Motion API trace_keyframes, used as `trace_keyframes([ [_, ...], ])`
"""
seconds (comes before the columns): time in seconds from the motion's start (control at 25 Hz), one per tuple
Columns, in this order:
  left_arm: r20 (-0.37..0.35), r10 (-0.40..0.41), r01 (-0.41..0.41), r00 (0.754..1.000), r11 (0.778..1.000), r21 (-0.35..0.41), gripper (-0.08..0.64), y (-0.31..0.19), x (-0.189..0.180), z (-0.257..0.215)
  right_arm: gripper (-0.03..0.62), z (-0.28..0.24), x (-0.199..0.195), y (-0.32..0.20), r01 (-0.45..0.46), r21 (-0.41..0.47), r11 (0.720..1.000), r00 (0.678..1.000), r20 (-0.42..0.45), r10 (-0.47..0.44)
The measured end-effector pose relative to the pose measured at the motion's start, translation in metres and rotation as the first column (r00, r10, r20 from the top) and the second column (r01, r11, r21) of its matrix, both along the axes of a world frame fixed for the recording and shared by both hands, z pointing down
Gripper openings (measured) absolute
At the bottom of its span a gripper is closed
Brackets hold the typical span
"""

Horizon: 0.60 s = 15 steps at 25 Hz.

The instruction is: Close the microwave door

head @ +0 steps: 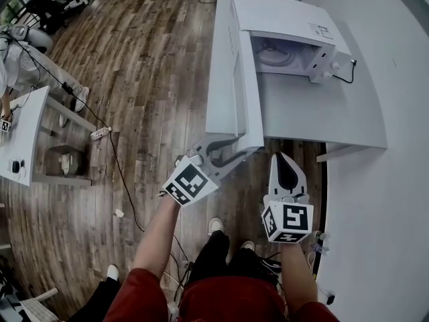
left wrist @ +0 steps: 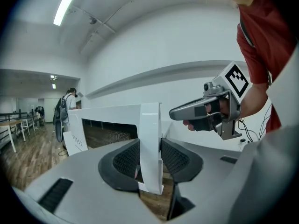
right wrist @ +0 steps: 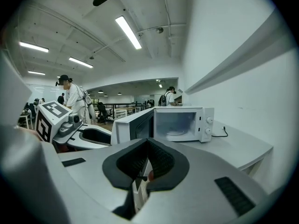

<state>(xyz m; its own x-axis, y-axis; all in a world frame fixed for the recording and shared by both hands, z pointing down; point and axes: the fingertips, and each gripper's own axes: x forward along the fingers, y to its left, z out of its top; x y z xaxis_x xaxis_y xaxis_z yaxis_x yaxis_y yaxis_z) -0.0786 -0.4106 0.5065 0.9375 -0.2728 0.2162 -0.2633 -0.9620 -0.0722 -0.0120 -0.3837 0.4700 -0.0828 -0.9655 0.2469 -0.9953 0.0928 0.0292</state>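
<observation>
- A wood floor point(head: 134, 79) fills the left of the head view, and a white table point(head: 315, 113) runs down the right.
- The microwave point(head: 288, 25) sits at upper centre, with its door point(head: 231, 79) swung wide toward you.
- Your left tongs point(head: 231, 149) clamp the door's free edge.
- Your right tongs point(head: 285, 163) are closed and empty, just to the right.

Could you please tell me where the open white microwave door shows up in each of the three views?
Head view: the flat white microwave door runs from upper centre down to the left gripper.
Left gripper view: the door stands at centre, edge-on between the jaws.
Right gripper view: the door is at centre, left of the oven cavity.
Shared landmark: the left gripper, at the door's free edge in every view.
</observation>
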Motion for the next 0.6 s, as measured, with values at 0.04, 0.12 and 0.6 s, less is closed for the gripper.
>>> trace_keyframes([
  [0.04,0.002,-0.003,0.003,1.0,1.0,0.0,0.16,0.001,0.003,0.0,0.029,0.0,0.004,0.002,-0.006,0.001,1.0,1.0,0.001,0.006],
  [0.12,0.008,-0.007,0.007,1.0,1.0,0.0,0.158,0.002,0.01,0.001,0.028,-0.001,0.013,0.006,-0.019,0.004,1.0,1.0,0.004,0.019],
  [0.6,0.039,-0.065,0.066,0.997,0.998,-0.003,0.152,0.005,0.067,0.001,0.028,-0.005,0.069,0.008,-0.001,0.033,0.999,0.999,0.043,0.0],
])
